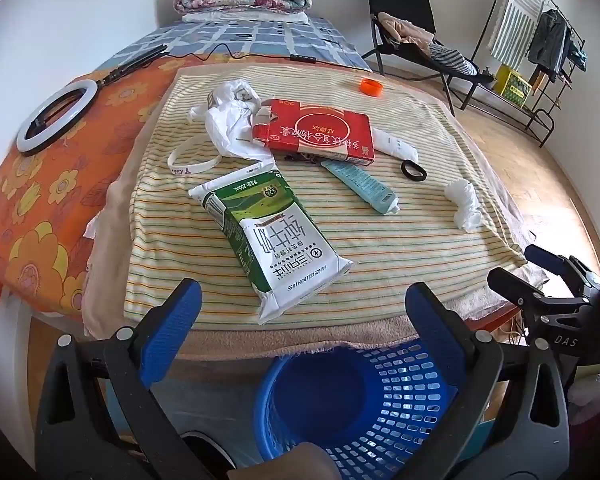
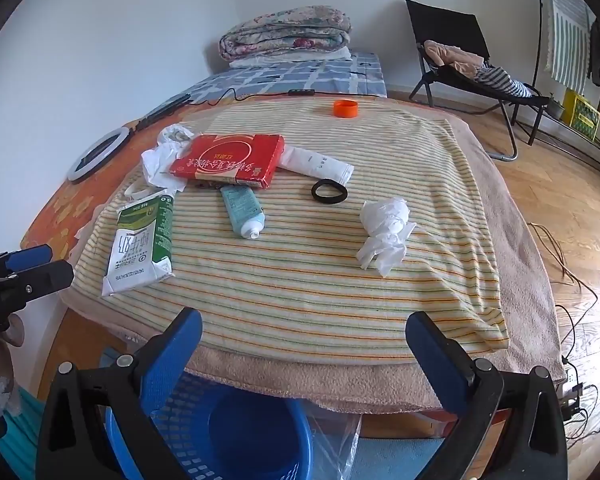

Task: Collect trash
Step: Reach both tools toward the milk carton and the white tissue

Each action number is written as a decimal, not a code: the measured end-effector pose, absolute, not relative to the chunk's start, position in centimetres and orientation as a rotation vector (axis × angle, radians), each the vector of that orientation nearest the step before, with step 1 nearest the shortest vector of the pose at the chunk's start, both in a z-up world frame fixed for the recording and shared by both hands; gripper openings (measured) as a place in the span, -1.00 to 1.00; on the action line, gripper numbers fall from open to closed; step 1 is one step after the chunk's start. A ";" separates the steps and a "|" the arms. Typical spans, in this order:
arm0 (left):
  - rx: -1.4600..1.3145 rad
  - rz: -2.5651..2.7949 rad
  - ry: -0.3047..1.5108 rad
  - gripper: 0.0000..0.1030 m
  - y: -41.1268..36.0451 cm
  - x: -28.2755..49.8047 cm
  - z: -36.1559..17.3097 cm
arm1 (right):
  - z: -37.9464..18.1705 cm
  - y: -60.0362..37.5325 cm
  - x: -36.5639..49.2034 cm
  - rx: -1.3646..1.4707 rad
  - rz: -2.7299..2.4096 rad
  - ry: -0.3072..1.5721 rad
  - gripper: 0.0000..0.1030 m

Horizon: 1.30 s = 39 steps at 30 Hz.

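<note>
A green and white milk carton (image 1: 268, 236) (image 2: 142, 240) lies on the striped towel, just beyond my open left gripper (image 1: 300, 312). Behind it are a red flat box (image 1: 320, 132) (image 2: 230, 158), a crumpled white plastic bag (image 1: 230, 120) (image 2: 160, 156), a teal tube (image 1: 364, 186) (image 2: 244, 212), a crumpled tissue (image 1: 464, 204) (image 2: 384, 232) and an orange cap (image 1: 371, 87) (image 2: 345, 108). My right gripper (image 2: 302, 340) stands open at the bed's near edge, nothing between its fingers. A blue mesh basket (image 1: 404, 392) (image 2: 172, 412) sits below the edge.
A black hair tie (image 1: 413, 169) (image 2: 329, 191), a white tube (image 2: 316, 162) and a white band (image 1: 192, 162) also lie on the towel. A ring light (image 1: 56, 116) rests on the orange sheet at left. A folding chair (image 2: 460, 52) and clothes rack (image 1: 540, 40) stand at right.
</note>
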<state>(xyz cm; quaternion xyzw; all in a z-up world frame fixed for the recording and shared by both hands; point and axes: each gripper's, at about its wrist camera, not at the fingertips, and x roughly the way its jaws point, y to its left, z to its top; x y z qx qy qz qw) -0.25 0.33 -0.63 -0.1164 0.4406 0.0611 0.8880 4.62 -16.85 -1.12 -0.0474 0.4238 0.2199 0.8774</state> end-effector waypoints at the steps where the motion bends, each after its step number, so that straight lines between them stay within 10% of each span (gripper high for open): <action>1: -0.242 0.126 0.916 1.00 0.3 -0.3 -0.6 | -1.1 -16.8 4.6 -0.100 0.457 0.881 0.99; 39: -0.229 0.129 0.932 1.00 -0.5 -0.1 -1.5 | -2.2 -17.0 5.1 -0.060 0.459 0.946 0.99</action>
